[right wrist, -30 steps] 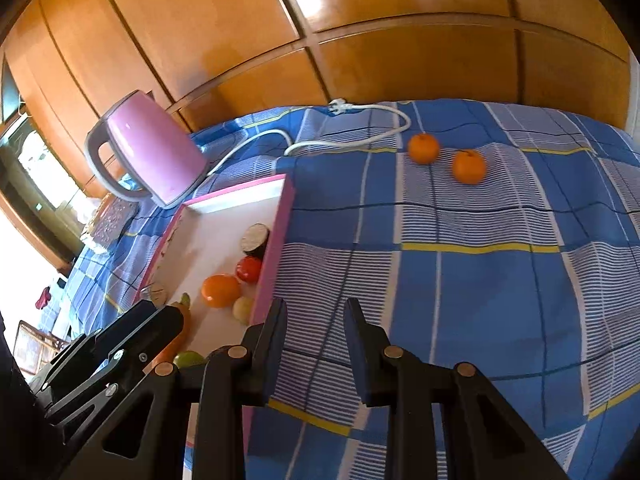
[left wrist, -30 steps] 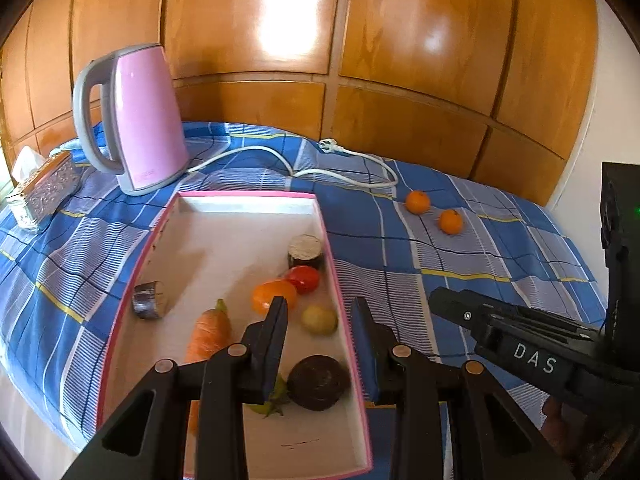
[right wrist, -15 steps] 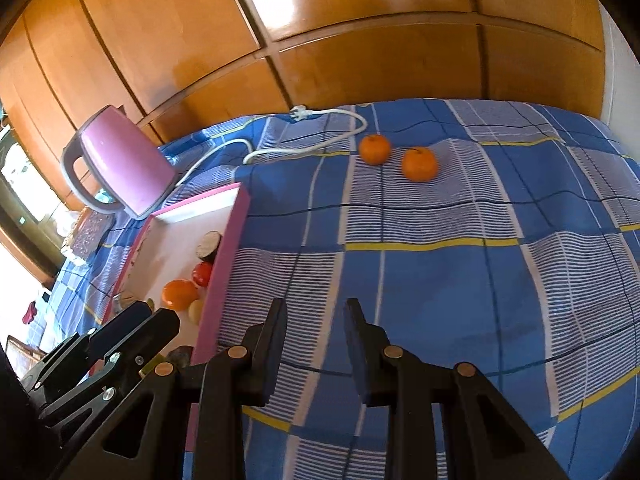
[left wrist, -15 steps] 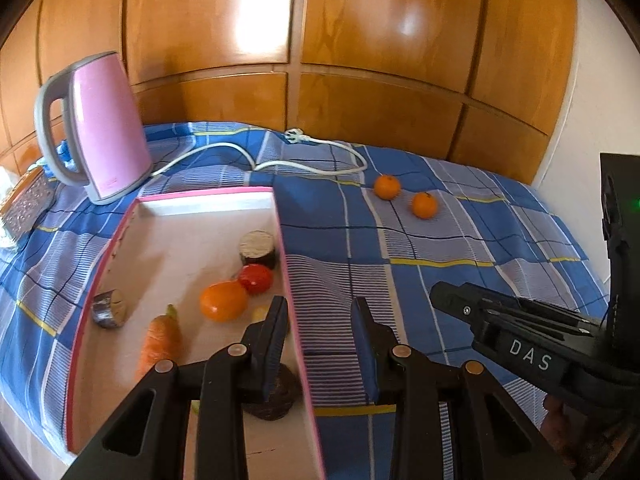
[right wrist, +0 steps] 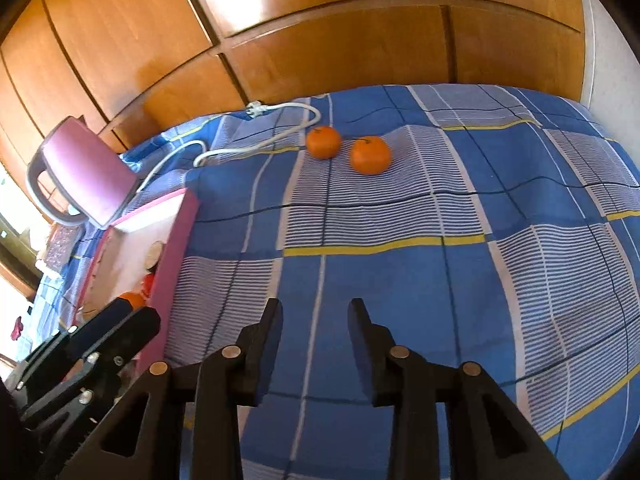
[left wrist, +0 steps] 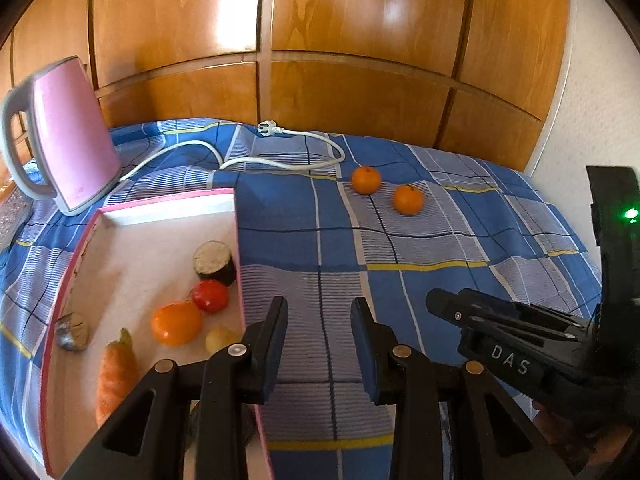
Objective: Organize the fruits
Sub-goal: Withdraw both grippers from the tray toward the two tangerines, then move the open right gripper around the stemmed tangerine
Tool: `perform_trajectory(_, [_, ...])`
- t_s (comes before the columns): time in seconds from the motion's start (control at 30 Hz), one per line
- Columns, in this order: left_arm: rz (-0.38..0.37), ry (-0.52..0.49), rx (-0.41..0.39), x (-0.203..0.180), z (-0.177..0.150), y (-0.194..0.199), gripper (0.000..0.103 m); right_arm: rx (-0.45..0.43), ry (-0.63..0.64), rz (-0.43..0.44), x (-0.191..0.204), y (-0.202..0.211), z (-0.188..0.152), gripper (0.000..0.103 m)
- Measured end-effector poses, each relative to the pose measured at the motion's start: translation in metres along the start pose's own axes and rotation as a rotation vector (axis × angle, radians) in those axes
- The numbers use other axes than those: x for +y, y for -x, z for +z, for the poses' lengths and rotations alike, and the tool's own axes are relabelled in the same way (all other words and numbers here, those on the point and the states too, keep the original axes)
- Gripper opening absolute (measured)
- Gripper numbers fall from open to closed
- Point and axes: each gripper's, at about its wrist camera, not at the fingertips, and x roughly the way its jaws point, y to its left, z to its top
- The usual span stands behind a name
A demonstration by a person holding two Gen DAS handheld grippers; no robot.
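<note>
Two oranges lie on the blue checked cloth at the far side: one further left [left wrist: 365, 179] [right wrist: 323, 142], one further right [left wrist: 407, 199] [right wrist: 369, 155]. A pink-rimmed tray [left wrist: 238, 240] [right wrist: 178, 240] on the left holds an orange fruit [left wrist: 176, 323], a red tomato [left wrist: 210, 295], a small yellow fruit [left wrist: 221, 339], a carrot [left wrist: 115, 376] and a dark cut piece [left wrist: 214, 259]. My left gripper [left wrist: 319, 312] is open and empty over the cloth just right of the tray rim. My right gripper [right wrist: 315, 312] is open and empty, well short of the oranges.
A pink kettle [left wrist: 66, 136] [right wrist: 84, 172] stands at the back left, with its white cord [left wrist: 280, 162] running across the cloth towards the oranges. Wooden panels close off the back. A grey cut piece [left wrist: 72, 330] lies by the tray's left wall.
Both grippers have swung to the right, away from the tray and towards the oranges. The tray has slid to the left in both views. Both stay open.
</note>
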Motion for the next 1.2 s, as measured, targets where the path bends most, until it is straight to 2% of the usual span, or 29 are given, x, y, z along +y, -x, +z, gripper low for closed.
perform_trajectory(0.43, [-0.001, -0.017, 0.026, -0.016, 0.022, -0.032, 0.033, 0.016, 0.005, -0.050, -0.019, -0.024, 0.026, 0.034])
perform_trajectory(0.73, [0.008, -0.009, 0.051, -0.020, 0.036, -0.058, 0.033, -0.023, -0.002, -0.078, -0.031, -0.041, 0.067, 0.037])
perform_trajectory(1.2, [0.015, 0.016, 0.074, -0.016, 0.051, -0.085, 0.033, -0.014, 0.065, -0.123, -0.026, -0.087, 0.108, 0.037])
